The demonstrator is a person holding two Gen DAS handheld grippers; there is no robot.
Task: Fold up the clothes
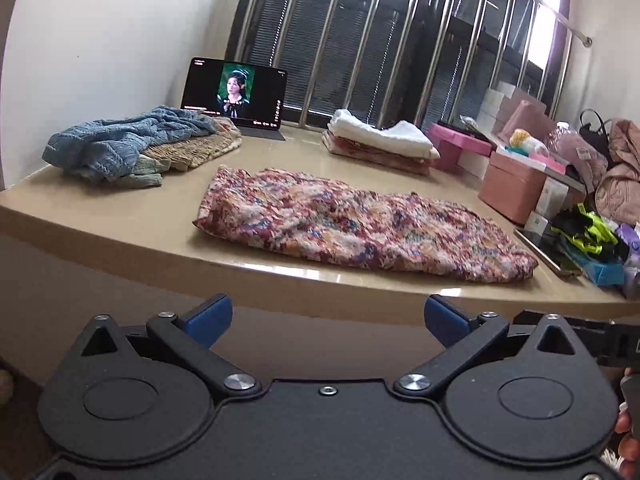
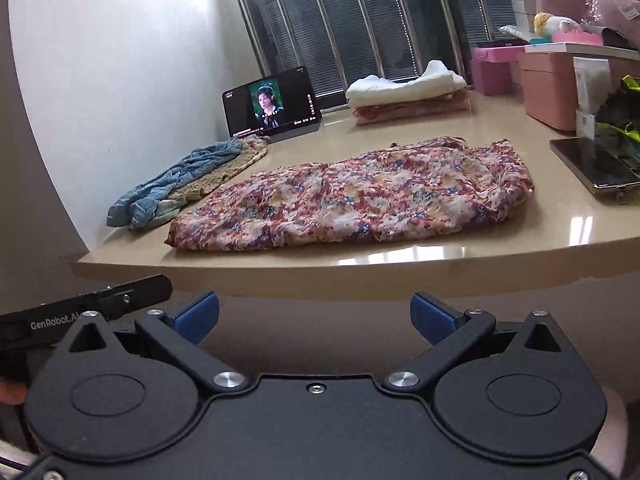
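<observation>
Two pink boxes, contents hidden

Could not read the small text on the tablet. Saw the phone cut by the right edge, and the beige knit half buried under the blue sweater.

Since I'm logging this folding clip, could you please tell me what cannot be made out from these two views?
- Floral garment: its underside and fold layers, hidden by its own top layer, both views.
- Beige knit: mostly covered by the blue knit.
- Tablet: on-screen text too small.
- Phone: far end hidden by the green-black item, right wrist view.
</observation>
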